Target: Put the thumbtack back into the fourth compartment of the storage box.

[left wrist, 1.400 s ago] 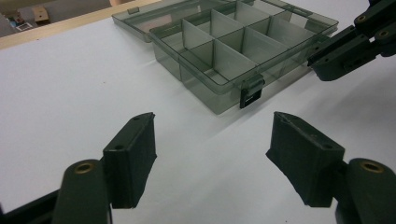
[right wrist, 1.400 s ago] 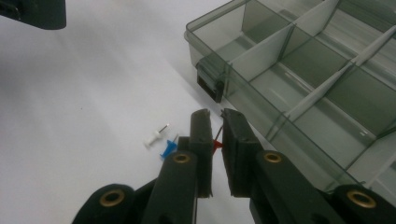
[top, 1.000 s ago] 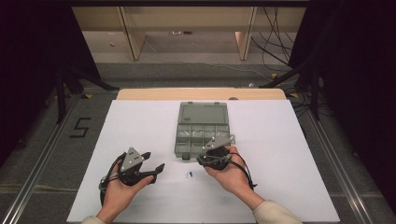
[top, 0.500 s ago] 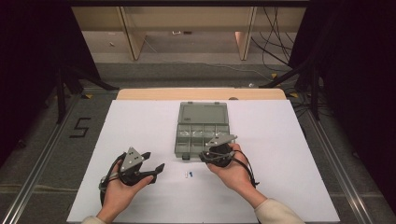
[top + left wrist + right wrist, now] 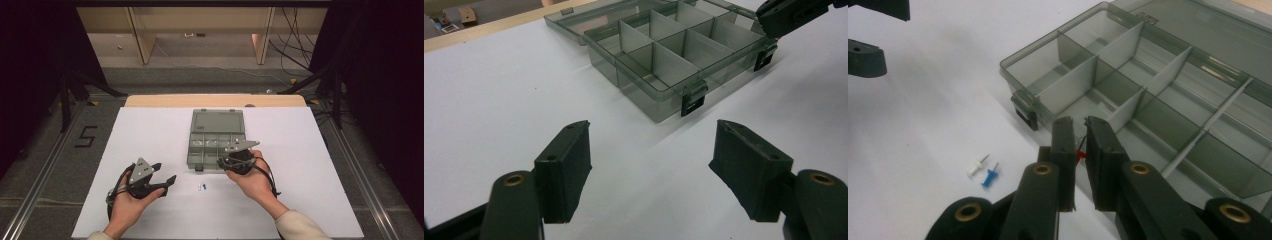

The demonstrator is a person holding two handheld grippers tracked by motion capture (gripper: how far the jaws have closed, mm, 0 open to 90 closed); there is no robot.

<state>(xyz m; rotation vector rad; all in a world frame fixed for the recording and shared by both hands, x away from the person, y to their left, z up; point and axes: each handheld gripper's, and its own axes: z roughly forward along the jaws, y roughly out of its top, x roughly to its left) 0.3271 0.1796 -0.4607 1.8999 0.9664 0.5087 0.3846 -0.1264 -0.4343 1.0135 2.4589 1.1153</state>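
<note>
A person working two handheld grippers at a white surface (image 5: 150,130) is partway through sorting pushpins into a clear grey compartment box (image 5: 216,141), its lid folded flat behind it. The right gripper (image 5: 1079,131) has its fingers pinched on a red pushpin (image 5: 1080,155), held just over the near edge of the box, above one of the front compartments; in the high view that gripper (image 5: 222,161) sits at the box's near right corner. The pin looks not yet dropped.

Two more pins wait on the surface just in front of the box: a white pushpin (image 5: 976,166) and a blue pushpin (image 5: 990,176), lying side by side, almost touching. In the high view they show as small specks between the two hands (image 5: 202,187).

The left gripper (image 5: 651,165) rests to the left, fingers spread wide with nothing between them, pointed toward the box's latch side and well apart from the pins.

Judged from this, the red pin's placement is nearly complete, with the white and blue ones left to collect. The compartments that can be seen appear empty, though the tinted walls make small contents hard to rule out.

A black numeral "5" (image 5: 85,136) is marked on the floor left of the surface. Embossed lettering on the lid is too faint to read.
</note>
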